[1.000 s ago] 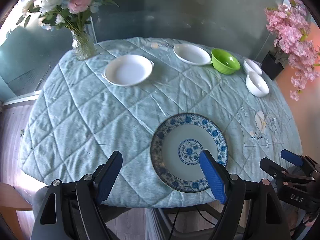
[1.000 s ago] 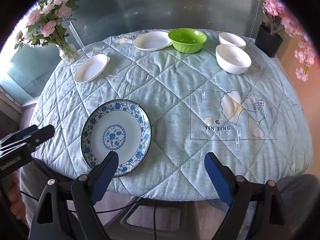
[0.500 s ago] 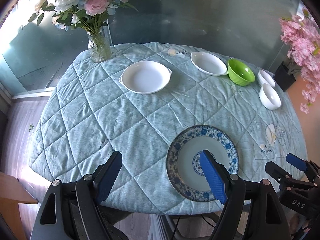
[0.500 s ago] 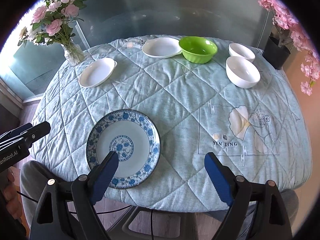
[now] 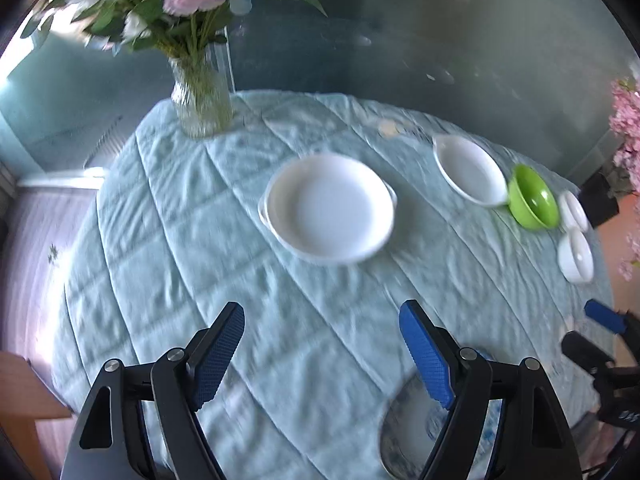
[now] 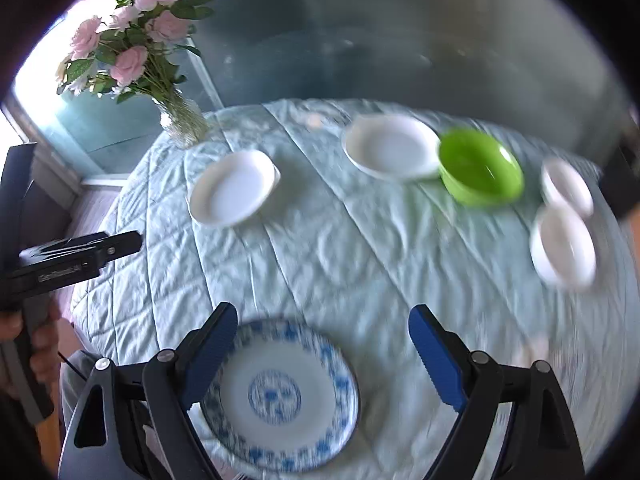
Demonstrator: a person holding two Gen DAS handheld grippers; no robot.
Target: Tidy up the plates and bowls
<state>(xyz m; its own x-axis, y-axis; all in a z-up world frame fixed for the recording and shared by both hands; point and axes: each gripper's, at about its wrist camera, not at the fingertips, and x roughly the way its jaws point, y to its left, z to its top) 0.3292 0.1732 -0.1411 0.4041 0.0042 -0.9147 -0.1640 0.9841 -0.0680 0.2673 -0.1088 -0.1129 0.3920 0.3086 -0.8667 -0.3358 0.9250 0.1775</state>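
Note:
A white two-handled dish (image 5: 328, 208) lies mid-table ahead of my left gripper (image 5: 322, 354), which hangs open and empty above the cloth. A second white dish (image 5: 468, 174), a green bowl (image 5: 534, 202) and two small white bowls (image 5: 576, 254) sit at the far right. The blue-patterned plate (image 6: 280, 396) rests at the near edge, its left part under the left finger of my open, empty right gripper (image 6: 320, 354). In the right wrist view I see the white dishes (image 6: 234, 186) (image 6: 392, 146), green bowl (image 6: 480, 172) and white bowls (image 6: 564, 240). The left gripper (image 6: 80, 256) shows at the left edge.
A glass vase of pink flowers (image 5: 202, 100) stands at the table's far left corner. A quilted light-blue cloth (image 5: 200, 240) covers the round table. Pink blossom in a dark pot (image 5: 624, 132) stands beyond the right edge. A hand (image 6: 40, 344) grips the left tool's handle.
Both grippers have moved forward over the table toward the dishes. The white dish looms larger ahead of the left gripper; the blue plate has slid down between the right gripper's fingers. Jaws unchanged.

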